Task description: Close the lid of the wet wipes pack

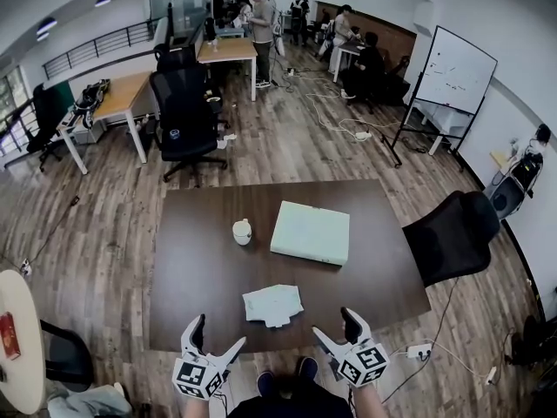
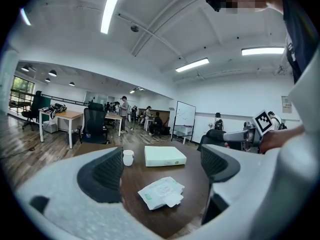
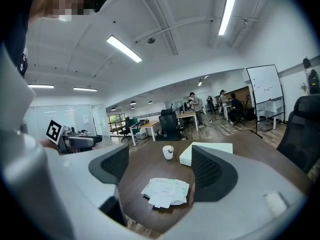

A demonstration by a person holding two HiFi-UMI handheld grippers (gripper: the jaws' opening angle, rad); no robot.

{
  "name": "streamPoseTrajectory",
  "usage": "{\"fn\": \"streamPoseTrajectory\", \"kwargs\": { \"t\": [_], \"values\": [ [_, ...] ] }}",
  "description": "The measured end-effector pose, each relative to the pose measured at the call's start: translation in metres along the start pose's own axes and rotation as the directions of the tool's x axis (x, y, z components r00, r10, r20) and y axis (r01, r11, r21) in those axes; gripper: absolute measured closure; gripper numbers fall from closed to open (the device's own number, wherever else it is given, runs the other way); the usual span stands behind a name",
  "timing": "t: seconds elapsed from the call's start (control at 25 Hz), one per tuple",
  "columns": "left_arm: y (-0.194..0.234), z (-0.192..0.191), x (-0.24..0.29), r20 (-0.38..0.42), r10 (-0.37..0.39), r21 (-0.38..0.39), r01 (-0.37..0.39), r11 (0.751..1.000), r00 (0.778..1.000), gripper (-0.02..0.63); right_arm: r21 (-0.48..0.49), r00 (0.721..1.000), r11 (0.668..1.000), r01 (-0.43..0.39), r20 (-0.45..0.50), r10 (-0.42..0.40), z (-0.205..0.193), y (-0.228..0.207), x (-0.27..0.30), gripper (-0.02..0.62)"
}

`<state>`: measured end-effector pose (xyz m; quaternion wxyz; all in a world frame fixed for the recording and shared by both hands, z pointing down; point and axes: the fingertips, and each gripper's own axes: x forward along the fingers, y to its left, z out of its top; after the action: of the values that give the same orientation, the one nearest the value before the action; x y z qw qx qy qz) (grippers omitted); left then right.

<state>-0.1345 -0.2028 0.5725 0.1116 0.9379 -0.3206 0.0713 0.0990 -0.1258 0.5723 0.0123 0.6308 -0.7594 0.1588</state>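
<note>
**Operator:** How do my jaws stand?

**Coach:** Both pairs are spread, with nothing between the pads. Your left gripper (image 1: 218, 331) and right gripper (image 1: 333, 322) hang at the near edge of the table (image 1: 200, 259). They point almost level across it and touch nothing.

**Operator:** And the pack?

**Coach:** The pack (image 1: 272, 305) lies flat near that edge, between your two grippers and a little ahead of them. Its lid (image 2: 172, 200) looks flipped open, with the flap resting on the wood on your side.

**Operator:** How do I close it well?

**Coach:** Tip both grippers down first, because from this level angle you'd only push the pack away. It looks soft and light, so I'd expect it to slide or crumple. Rest one gripper gently on its far half to pin it. With the other, slip one jaw tip under the flap's free edge and fold it over onto the opening. Then press straight down until it seats. I can't make out the hinge line from here, so check it as you come in.

**Operator:** Anything in the way?

**Coach:** The cup (image 1: 242, 231) and the box (image 1: 311, 232) sit well beyond the pack.
</note>
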Motion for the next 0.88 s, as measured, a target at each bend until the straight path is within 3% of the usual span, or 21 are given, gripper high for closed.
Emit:
{"fn": "streamPoseTrajectory", "kwargs": {
  "t": [0.4,0.88],
  "values": [
    [0.003,-0.001,0.025,0.003,0.072,0.008,-0.072,0.997,0.997,0.132,-0.084,0.996,0.992,-0.094,-0.021,0.092,0.011,-0.023,0.036,0.192],
    [0.002,0.003,0.052,0.011,0.129,-0.003,-0.129,0.992,0.992,0.132,-0.077,0.982,0.98,-0.183,-0.055,0.179,0.01,-0.049,0.067,0.192]
  ]
}}
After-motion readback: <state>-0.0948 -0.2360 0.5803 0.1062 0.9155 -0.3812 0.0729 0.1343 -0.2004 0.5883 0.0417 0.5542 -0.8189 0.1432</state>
